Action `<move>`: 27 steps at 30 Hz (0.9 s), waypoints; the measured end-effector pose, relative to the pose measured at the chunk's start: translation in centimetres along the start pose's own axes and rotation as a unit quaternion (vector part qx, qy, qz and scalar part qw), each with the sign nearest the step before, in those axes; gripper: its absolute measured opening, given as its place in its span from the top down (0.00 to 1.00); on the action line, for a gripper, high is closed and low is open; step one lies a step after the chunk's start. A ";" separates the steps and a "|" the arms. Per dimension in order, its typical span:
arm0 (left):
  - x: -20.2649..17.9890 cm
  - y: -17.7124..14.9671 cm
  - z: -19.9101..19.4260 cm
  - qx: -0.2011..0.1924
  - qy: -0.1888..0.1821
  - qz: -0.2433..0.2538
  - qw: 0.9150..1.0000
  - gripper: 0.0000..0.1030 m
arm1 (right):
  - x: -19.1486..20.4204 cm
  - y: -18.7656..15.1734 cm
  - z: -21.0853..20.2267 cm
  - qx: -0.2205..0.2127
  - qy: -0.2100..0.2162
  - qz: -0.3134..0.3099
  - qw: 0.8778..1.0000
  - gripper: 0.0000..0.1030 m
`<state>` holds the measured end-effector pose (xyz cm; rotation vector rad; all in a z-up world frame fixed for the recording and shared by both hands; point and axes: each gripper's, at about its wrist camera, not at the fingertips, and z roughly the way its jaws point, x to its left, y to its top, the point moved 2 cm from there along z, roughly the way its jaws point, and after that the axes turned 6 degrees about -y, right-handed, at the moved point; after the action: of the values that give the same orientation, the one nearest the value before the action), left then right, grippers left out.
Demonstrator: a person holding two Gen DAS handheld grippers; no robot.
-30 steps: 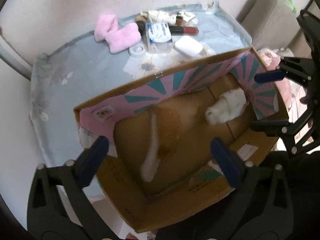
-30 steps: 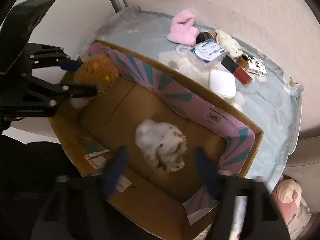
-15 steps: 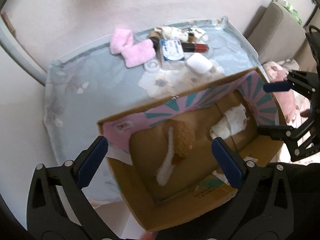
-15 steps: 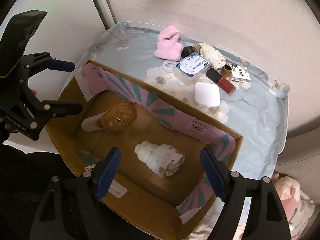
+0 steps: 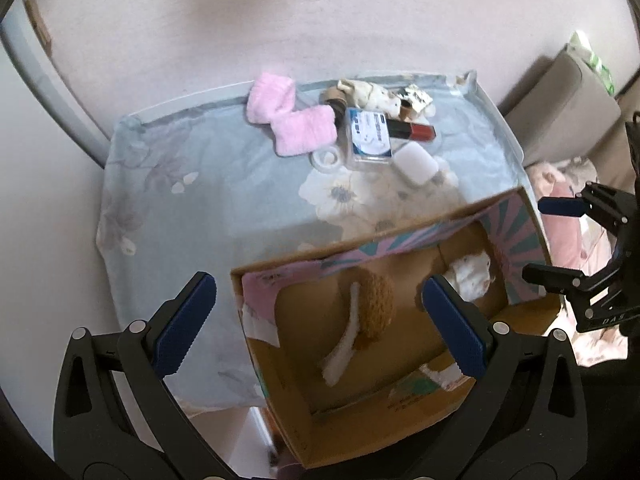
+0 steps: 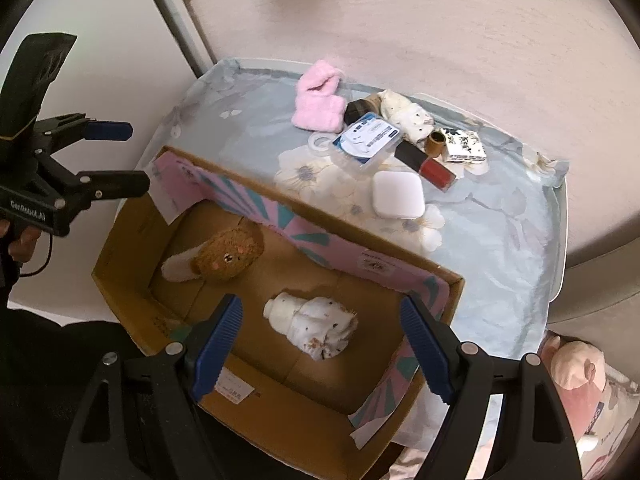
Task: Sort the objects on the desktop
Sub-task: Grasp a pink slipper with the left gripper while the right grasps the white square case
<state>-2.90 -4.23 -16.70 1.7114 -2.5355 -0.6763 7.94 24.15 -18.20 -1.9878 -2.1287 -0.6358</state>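
An open cardboard box (image 6: 452, 280) (image 5: 280, 272) with a pink and teal inner flap stands at the table's near edge. Inside lie a brown plush toy (image 6: 230, 254) (image 5: 376, 304) and a white spotted cloth bundle (image 6: 316, 320) (image 5: 468, 276). At the table's far side lie pink fuzzy socks (image 5: 288, 120) (image 6: 320, 100), a clear blue-labelled case (image 5: 370, 136) (image 6: 368, 140), a white square case (image 6: 398, 194) (image 5: 414, 160), a red bottle (image 6: 426, 162) (image 5: 412, 130) and a spotted cloth (image 6: 406, 114). My left gripper (image 5: 316, 324) and right gripper (image 6: 320, 348) are open and empty above the box.
The table (image 5: 180, 200) has a pale blue floral cloth and stands against a wall. A tape ring (image 6: 319, 144), a small printed box (image 6: 464, 146) and a brown roll (image 6: 436, 142) lie among the far items. A pink plush toy (image 6: 572, 368) and a sofa (image 5: 572, 108) are to the right.
Both grippers have risen and pulled back from the box. The brown plush and the white bundle, released a second ago, now lie still inside it.
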 end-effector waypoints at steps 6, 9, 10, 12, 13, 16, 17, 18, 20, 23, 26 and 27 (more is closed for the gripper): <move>1.0 1.4 -0.1 -0.004 0.005 -0.008 1.000 0.00 | -0.7 0.9 -0.5 -0.011 -0.011 -0.006 1.000 0.24; 1.5 2.8 -0.1 -0.003 0.002 -0.017 1.000 0.00 | -1.1 1.2 -0.3 -0.011 -0.006 -0.005 1.000 0.24; 1.5 3.3 -0.1 -0.005 0.001 -0.019 1.000 0.00 | -1.3 1.4 -0.3 -0.011 -0.006 -0.007 1.000 0.24; 1.5 4.8 -0.1 -0.009 0.001 -0.017 1.000 0.00 | -1.5 2.0 -0.1 -0.011 -0.010 -0.014 1.000 0.24; 1.7 5.5 0.0 -0.011 0.004 -0.018 1.000 0.00 | -1.7 2.4 0.0 -0.012 -0.012 -0.016 1.000 0.24; 2.1 7.3 0.9 -0.006 -0.001 -0.023 1.000 0.00 | -2.5 3.9 0.3 -0.019 -0.007 -0.014 1.000 0.24; 2.4 7.8 1.3 -0.003 -0.001 -0.025 1.000 0.00 | -2.8 4.4 0.5 -0.019 -0.005 -0.015 1.000 0.24; 2.7 8.4 2.1 0.004 0.002 -0.026 1.000 0.00 | -3.1 4.9 0.8 -0.018 -0.005 -0.015 1.000 0.24; 3.3 9.7 4.1 0.023 0.015 -0.023 0.999 0.00 | -3.8 5.8 1.9 -0.011 -0.002 -0.021 1.000 0.24; 4.1 10.9 6.9 0.045 0.017 0.001 0.999 0.00 | -5.1 6.9 4.1 0.005 0.010 -0.020 1.000 0.24; 4.8 12.2 9.9 0.063 0.020 -0.007 0.998 0.00 | -6.2 7.3 6.4 0.025 0.013 -0.018 0.999 0.24; 4.7 12.5 10.7 0.066 0.020 -0.008 0.998 0.00 | -6.6 7.5 7.3 0.034 0.012 -0.017 0.999 0.24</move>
<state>-18.43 -0.80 -23.01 1.7657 -2.5959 -0.4801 17.20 21.27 -25.88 -1.9035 -2.1450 -0.5823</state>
